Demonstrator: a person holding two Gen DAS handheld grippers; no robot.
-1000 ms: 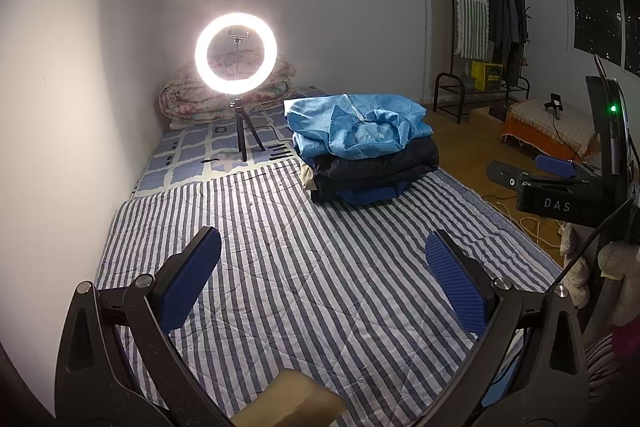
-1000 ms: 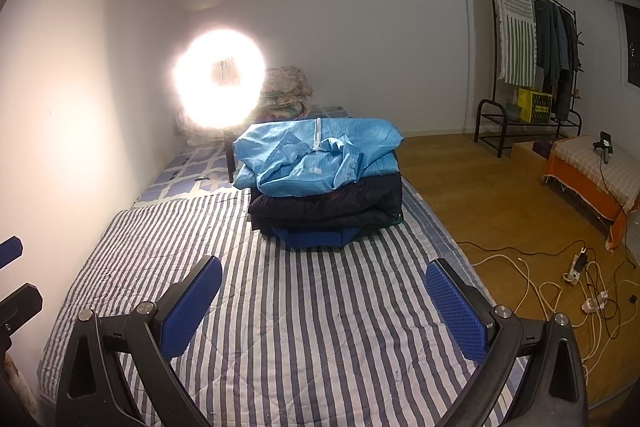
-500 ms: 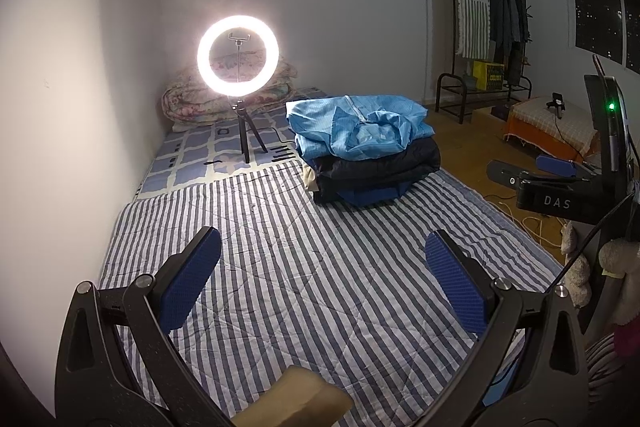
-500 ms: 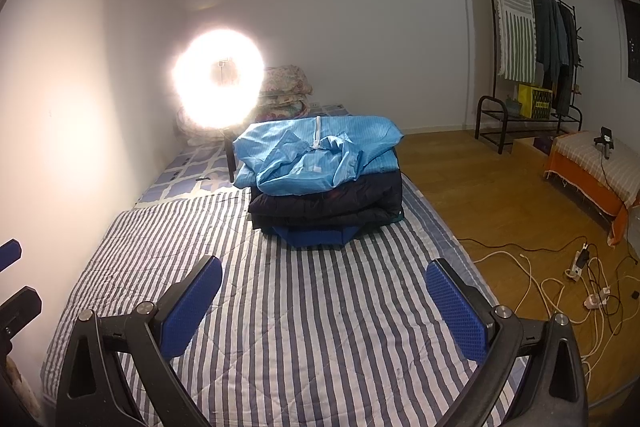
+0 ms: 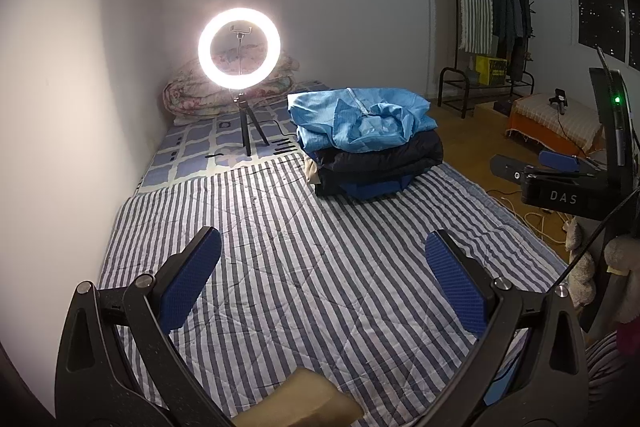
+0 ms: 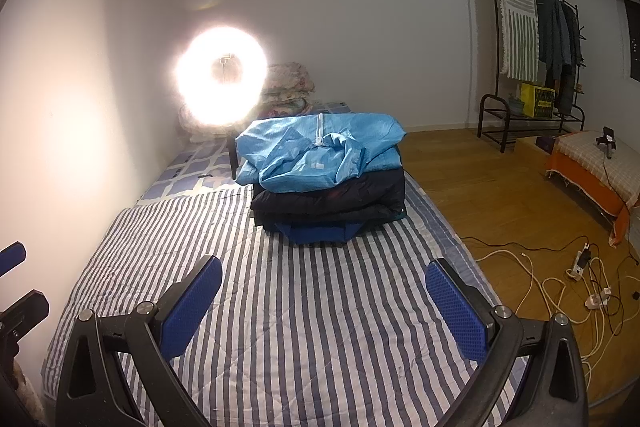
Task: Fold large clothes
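Nothing here serves as a container; the clothes sit in a folded stack (image 6: 326, 179) near the far end of the striped quilt (image 6: 304, 311), a light blue garment (image 5: 360, 121) on top, dark ones under it and a royal blue piece at the bottom. The left gripper (image 5: 322, 279) and right gripper (image 6: 324, 301) both hover over bare quilt well short of the stack, jaws spread wide and holding nothing (blue pads facing inward). Compared with a second ago, the left view has drifted slightly so the ring light (image 5: 238, 47) sits a little further right; the stack lies as before. The quilt covers a low mattress along a white wall, with a wooden floor (image 6: 500, 195), a clothes rack (image 6: 532, 59) and tangled cables (image 6: 576, 279) to the right.
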